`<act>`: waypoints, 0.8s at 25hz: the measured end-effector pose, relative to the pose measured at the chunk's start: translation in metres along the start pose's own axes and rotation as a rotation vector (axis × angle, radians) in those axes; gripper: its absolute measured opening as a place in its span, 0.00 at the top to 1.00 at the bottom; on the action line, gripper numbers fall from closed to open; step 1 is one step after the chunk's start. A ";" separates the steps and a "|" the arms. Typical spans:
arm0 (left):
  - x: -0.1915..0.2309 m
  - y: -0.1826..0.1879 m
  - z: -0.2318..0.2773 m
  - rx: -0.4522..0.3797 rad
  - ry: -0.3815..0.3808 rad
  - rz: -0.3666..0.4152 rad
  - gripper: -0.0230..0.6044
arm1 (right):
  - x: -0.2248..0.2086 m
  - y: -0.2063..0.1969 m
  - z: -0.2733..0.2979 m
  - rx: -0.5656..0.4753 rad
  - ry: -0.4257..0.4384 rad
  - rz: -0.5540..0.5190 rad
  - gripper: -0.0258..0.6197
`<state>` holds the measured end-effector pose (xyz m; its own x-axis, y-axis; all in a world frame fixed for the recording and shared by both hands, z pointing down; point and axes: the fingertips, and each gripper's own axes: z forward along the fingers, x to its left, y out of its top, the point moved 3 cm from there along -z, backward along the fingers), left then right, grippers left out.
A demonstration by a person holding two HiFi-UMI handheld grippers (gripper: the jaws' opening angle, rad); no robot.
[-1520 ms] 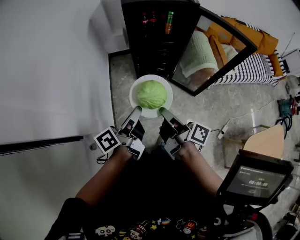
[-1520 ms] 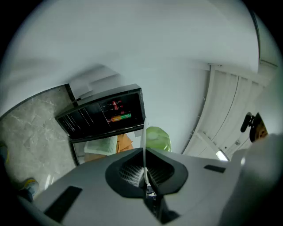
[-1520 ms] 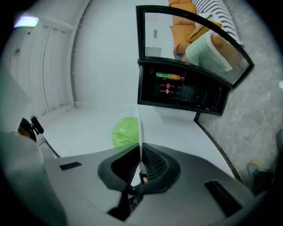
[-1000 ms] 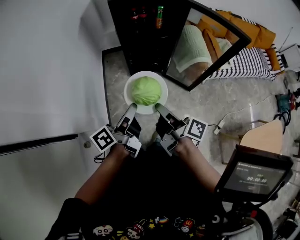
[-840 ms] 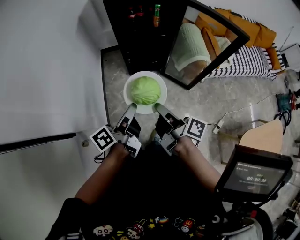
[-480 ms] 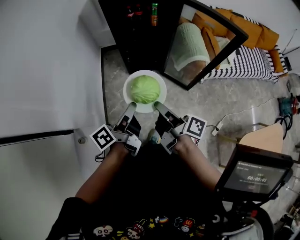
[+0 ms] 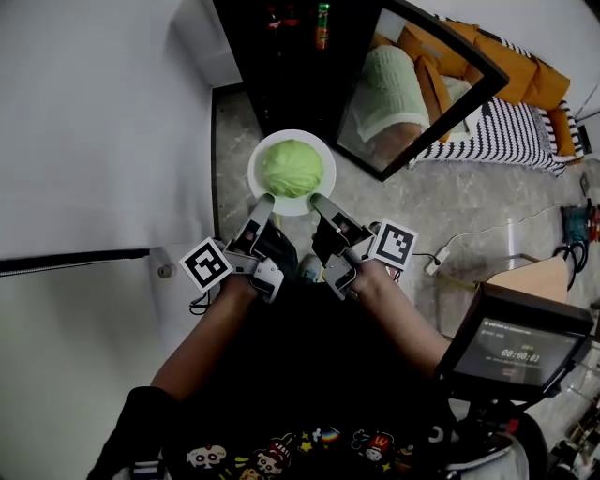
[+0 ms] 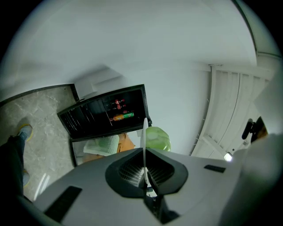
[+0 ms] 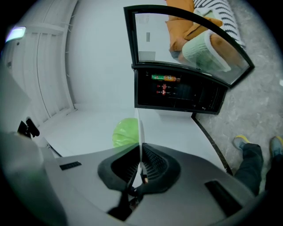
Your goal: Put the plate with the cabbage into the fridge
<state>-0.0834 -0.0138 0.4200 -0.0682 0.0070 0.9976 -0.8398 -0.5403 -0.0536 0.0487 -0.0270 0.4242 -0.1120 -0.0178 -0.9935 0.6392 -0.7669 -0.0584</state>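
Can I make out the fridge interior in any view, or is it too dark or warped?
Head view: fridge interior nearly black, only the bottles show; door glass is bright by contrast. Left gripper view: heavy fisheye bend, shelves faintly visible. Right gripper view: same bend, interior dark.

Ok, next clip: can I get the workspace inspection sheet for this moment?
Surface: grey stone floor; no table in view.
Job's things: cabbage on white plate, held in the air in front of the open fridge.
Clutter: wooden board at the right.
Grippers: left gripper and right gripper each shut on the plate's near rim.
Cables: white cable with power strip on the floor, right.
Surroundings: white wall left; bottles in the fridge; glass door open.
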 end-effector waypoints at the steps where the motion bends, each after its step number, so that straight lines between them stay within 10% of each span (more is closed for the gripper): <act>1: 0.001 0.000 0.000 -0.002 -0.001 0.000 0.94 | -0.001 0.000 0.000 0.003 0.000 0.004 0.93; 20: 0.009 -0.004 0.006 0.039 0.009 -0.037 0.94 | -0.010 0.001 -0.004 -0.020 -0.049 0.033 0.93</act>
<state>-0.0777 -0.0166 0.4295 -0.0422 0.0348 0.9985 -0.8202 -0.5719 -0.0148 0.0537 -0.0248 0.4332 -0.1273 -0.0750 -0.9890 0.6581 -0.7524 -0.0277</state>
